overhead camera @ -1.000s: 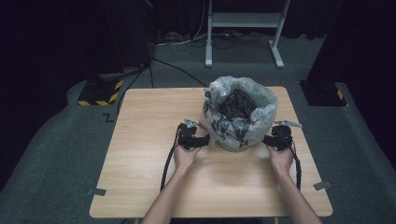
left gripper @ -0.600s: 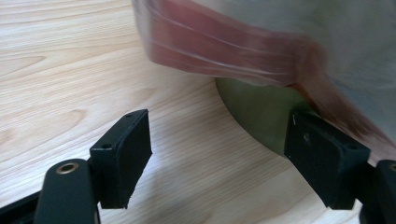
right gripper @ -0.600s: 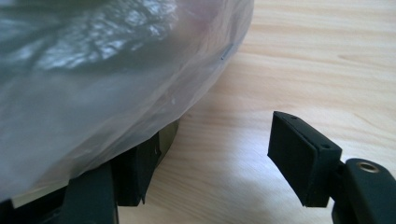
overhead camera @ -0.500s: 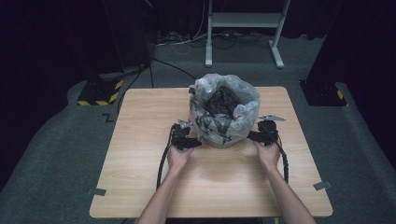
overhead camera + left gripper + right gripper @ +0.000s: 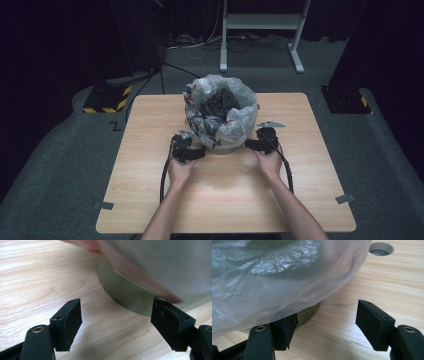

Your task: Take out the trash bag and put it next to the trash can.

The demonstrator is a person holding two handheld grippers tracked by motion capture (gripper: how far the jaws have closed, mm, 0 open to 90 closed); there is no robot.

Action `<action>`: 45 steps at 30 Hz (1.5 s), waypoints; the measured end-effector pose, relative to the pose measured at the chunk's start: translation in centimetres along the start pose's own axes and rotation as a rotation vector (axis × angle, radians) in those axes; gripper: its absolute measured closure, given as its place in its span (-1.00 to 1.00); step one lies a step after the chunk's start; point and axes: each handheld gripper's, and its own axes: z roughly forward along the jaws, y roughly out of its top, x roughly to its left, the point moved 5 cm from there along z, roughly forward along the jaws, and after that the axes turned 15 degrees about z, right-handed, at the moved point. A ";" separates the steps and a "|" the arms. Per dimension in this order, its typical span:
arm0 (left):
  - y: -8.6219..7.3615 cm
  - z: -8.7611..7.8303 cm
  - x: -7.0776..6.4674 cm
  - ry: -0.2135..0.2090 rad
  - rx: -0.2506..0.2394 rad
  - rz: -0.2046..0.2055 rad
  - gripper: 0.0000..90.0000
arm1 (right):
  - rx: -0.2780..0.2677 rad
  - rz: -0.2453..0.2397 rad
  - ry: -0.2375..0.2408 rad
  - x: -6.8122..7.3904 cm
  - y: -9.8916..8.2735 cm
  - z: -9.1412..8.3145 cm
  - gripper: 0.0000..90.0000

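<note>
Lined bin (image 5: 220, 117) stands at bench (image 5: 150, 200) centre — left claw (image 5: 199, 154) at its 7 o'clock, right claw (image 5: 250, 144) at 4 o'clock — both spread wide, gripping nothing, each just beside its base.

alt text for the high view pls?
A small bin lined with a clear plastic bag stands on a wooden table; a person's left tongs and right tongs flank its base.

Black left gripper (image 5: 199, 154) and right gripper (image 5: 250, 144); pale wood-grain table (image 5: 225, 200); olive-green bin (image 5: 125, 293) under a clear, greyish plastic bag (image 5: 239, 117); black-and-yellow striped block (image 5: 107, 97).
</note>
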 end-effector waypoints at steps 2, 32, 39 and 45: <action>-0.1 -0.1 0.1 0.000 0.011 0.003 -0.45 | 0.007 -0.007 0.021 0.7 -0.1 0.3 -0.26; 2.6 -8.9 2.9 -0.021 -0.119 -0.054 -0.58 | 0.016 -0.071 -0.148 -4.5 -2.9 0.6 -0.35; 4.3 -11.2 3.6 -0.025 -0.159 -0.078 -0.62 | 0.013 -0.079 -0.151 -4.5 -2.9 0.6 -0.34; 6.3 -12.2 4.6 -0.013 -0.167 -0.074 -0.53 | 0.005 -0.102 -0.160 -4.3 -3.0 0.6 -0.32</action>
